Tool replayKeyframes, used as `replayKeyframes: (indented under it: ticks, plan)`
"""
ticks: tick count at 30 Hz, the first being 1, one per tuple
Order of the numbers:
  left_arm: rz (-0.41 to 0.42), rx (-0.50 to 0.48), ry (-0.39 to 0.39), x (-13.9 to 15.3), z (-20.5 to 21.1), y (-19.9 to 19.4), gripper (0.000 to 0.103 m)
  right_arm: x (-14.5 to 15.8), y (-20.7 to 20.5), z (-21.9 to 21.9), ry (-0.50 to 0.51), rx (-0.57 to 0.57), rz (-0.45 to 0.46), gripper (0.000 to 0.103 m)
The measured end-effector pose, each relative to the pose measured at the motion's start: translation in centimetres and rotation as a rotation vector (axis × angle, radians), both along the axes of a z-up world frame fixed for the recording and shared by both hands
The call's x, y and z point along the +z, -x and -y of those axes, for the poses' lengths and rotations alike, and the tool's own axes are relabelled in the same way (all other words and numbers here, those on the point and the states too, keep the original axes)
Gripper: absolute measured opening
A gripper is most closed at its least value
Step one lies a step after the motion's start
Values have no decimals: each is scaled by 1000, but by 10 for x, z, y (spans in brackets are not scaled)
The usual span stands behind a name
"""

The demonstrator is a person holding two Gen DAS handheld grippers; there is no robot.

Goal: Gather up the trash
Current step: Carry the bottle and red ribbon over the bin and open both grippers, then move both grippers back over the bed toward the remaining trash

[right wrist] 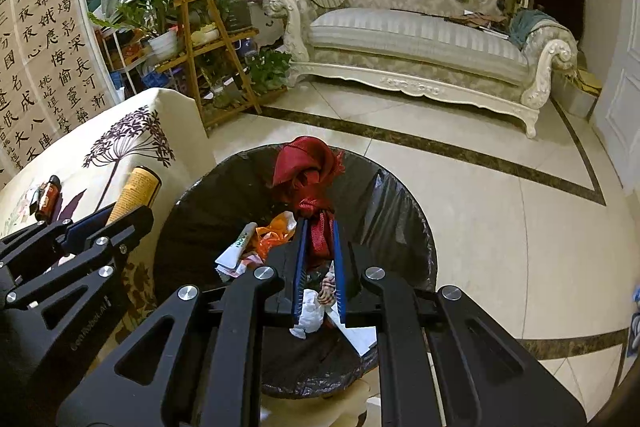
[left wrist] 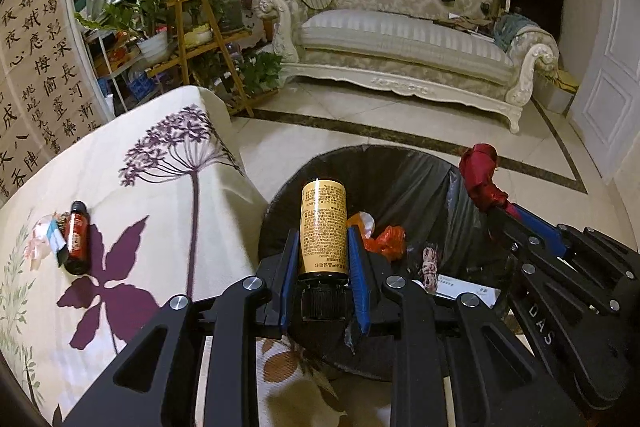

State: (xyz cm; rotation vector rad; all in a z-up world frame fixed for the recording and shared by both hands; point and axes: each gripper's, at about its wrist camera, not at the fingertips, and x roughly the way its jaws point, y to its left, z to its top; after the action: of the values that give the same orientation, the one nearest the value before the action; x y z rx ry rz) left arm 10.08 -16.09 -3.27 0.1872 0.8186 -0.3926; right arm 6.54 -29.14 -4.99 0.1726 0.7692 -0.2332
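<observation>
You are at the drop step: your left hand-held gripper (left wrist: 323, 247) clamps the yellow-labelled bottle (left wrist: 323, 225) over the trash bin (left wrist: 276, 211), near its rim beside the tabletop (left wrist: 160, 187). Your right hand-held gripper (right wrist: 319, 251) pinches the red cloth (right wrist: 308, 171) above the bin's middle. Next, I think, open both over the bin.

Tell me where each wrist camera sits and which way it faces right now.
Left wrist: behind the left claw, angled down at the black-lined round bin; claw holds a yellow-labelled brown bottle; right claw at right.
Right wrist: behind the right claw, down into the bin; claw grips a crumpled red cloth; left claw at left.
Shared: bin, floral tablecloth, cream sofa.
</observation>
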Motion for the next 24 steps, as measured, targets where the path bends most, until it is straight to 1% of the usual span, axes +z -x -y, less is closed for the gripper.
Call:
replayKeyframes:
  ticks: [2,3,4,5,6,9,10,12,13,17,24]
  plan:
    - [-9,-2,2,-1,1,-1,26,-1,-1,2,-7,-5,-3,14]
    - [-9,4,4,0,0,-2,29,-1,-1,3,-7,-6,-6,15]
    - [-8,8,7,1,0,-3,38,-1,-1,6,-7,-8,-6,17]
    - [-6,14,10,1,-3,-4,47,-1,-1,5,-5,-13,-3,25]
    - [-3,20,14,1,-4,-4,50,0,0,6,-3,-18,0,28]
    - [3,33,19,3,-7,-3,55,2,1,6,-5,-25,4,28]
    - [5,38,18,3,-9,-3,59,3,1,6,-3,-27,6,29]
    - [8,47,20,4,-12,-2,62,5,2,5,0,-30,11,35]
    - [10,53,21,6,-15,-2,64,6,2,5,1,-31,14,36]
    - [19,76,21,10,-28,3,70,11,3,0,1,-19,24,38]
    - [12,157,33,18,-65,1,72,16,-4,-24,-1,38,31,42]
